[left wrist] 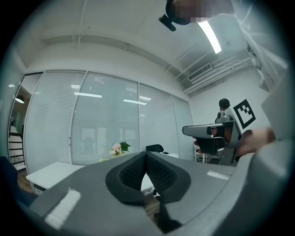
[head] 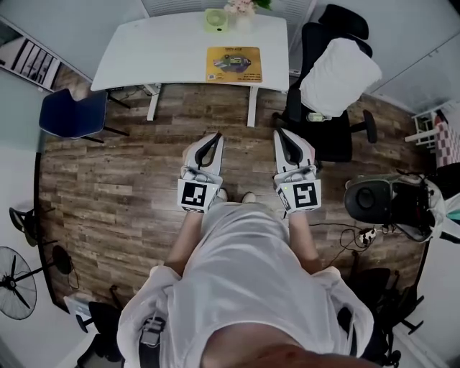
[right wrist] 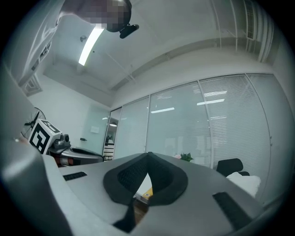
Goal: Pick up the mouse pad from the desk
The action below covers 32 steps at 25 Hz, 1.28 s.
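The yellow mouse pad (head: 234, 64) with a printed picture lies flat on the white desk (head: 165, 54), near its front edge at the right. My left gripper (head: 216, 136) and right gripper (head: 278, 133) are held side by side over the wooden floor, well short of the desk, both pointing level at it. Each has its jaws shut with nothing between them. In the left gripper view the tips (left wrist: 146, 153) meet in front of the desk. The right gripper view shows its tips (right wrist: 148, 154) touching, with a corner of the mouse pad (right wrist: 146, 193) seen through the gap below.
A green object (head: 215, 19) and a bunch of flowers (head: 241, 7) stand at the desk's back edge. A black office chair (head: 327, 86) with a white cloth over it stands right of the desk, a blue chair (head: 72, 115) to its left. A fan (head: 14, 280) and cables lie nearby.
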### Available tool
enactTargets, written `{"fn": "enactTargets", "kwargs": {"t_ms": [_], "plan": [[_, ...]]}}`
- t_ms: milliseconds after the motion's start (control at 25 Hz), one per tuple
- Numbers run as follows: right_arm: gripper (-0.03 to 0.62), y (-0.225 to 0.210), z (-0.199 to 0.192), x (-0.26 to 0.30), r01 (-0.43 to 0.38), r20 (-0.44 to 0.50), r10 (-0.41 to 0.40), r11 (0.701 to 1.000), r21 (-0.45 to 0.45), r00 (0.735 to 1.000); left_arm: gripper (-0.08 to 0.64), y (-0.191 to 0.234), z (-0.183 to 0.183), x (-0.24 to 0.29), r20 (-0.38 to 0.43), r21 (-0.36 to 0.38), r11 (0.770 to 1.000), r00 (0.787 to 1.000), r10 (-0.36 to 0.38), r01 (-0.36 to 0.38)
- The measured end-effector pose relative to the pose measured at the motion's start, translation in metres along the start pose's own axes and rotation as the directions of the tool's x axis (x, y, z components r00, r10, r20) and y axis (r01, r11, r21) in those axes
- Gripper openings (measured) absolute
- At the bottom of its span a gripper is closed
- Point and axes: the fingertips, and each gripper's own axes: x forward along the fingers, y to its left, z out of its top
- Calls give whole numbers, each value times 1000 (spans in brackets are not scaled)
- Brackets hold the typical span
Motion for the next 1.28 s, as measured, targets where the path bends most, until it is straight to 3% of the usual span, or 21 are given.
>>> {"fn": "enactTargets", "kwargs": {"t_ms": [640, 960, 1280], "plan": [[-2, -38, -43, -21, -15, -63, 21, 996, 92, 998, -12, -23, -19, -3, -100, 29, 999, 994, 40, -37], [-2, -45, -51, 13, -55, -85, 62, 996, 75, 994, -12, 10, -36, 15, -111, 7, 994, 988, 106, -106], [-2, -72, -58, 94, -62, -115, 63, 998, 19, 991, -12, 65, -42, 86, -75, -15, 997, 994, 80, -82]]}}
